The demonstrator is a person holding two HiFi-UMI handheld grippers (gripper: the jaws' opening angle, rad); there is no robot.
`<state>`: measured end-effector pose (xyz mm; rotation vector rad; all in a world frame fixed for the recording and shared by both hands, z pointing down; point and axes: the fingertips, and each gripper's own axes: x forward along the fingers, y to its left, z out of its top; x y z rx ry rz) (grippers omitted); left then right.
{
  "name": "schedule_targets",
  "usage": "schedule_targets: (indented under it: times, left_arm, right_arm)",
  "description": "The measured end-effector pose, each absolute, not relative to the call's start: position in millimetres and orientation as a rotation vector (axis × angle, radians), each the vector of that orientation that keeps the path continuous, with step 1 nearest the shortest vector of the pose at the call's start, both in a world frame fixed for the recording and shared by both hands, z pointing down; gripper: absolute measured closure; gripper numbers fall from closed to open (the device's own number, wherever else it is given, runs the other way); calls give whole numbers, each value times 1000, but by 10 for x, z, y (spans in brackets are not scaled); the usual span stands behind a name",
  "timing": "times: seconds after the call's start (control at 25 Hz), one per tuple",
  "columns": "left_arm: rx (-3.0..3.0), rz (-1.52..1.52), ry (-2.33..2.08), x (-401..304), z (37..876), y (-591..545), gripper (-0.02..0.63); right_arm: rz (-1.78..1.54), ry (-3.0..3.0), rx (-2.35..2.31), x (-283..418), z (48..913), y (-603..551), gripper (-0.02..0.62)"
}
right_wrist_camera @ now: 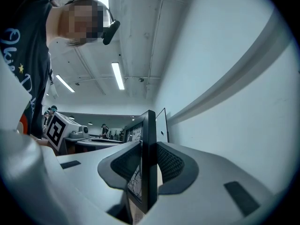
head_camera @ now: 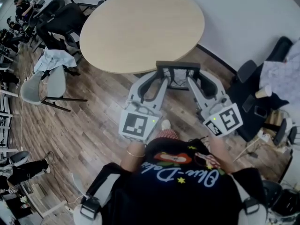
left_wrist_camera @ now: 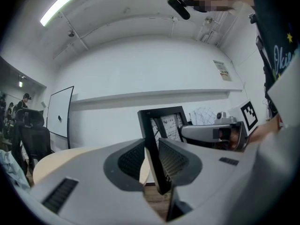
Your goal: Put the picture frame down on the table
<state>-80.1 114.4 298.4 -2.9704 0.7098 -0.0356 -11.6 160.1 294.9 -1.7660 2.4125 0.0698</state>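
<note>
A black picture frame (head_camera: 178,65) hangs in the air just short of the near edge of the round light-wood table (head_camera: 140,22). My left gripper (head_camera: 162,78) is shut on the frame's left side and my right gripper (head_camera: 193,80) on its right side. The left gripper view shows the frame (left_wrist_camera: 152,139) as a dark upright edge pinched between the jaws, with its printed picture facing the right gripper (left_wrist_camera: 213,134). Seen from the right gripper view, the frame (right_wrist_camera: 149,158) stands edge-on between the ribbed pads.
Dark office chairs (head_camera: 58,20) and a grey chair (head_camera: 49,83) stand left of the table on the wood floor. More chairs with cloth and a paper cup (head_camera: 263,92) crowd the right. A white wall runs behind the table. People sit at far left.
</note>
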Motion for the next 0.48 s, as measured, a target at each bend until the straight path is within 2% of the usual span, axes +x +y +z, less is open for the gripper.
schedule_targets:
  times: [0.48]
  left_arm:
    - [-2984,79,765,-1005,2916,248,511]
  right_arm:
    - [90,2506,-1757,-293,2871,685,514]
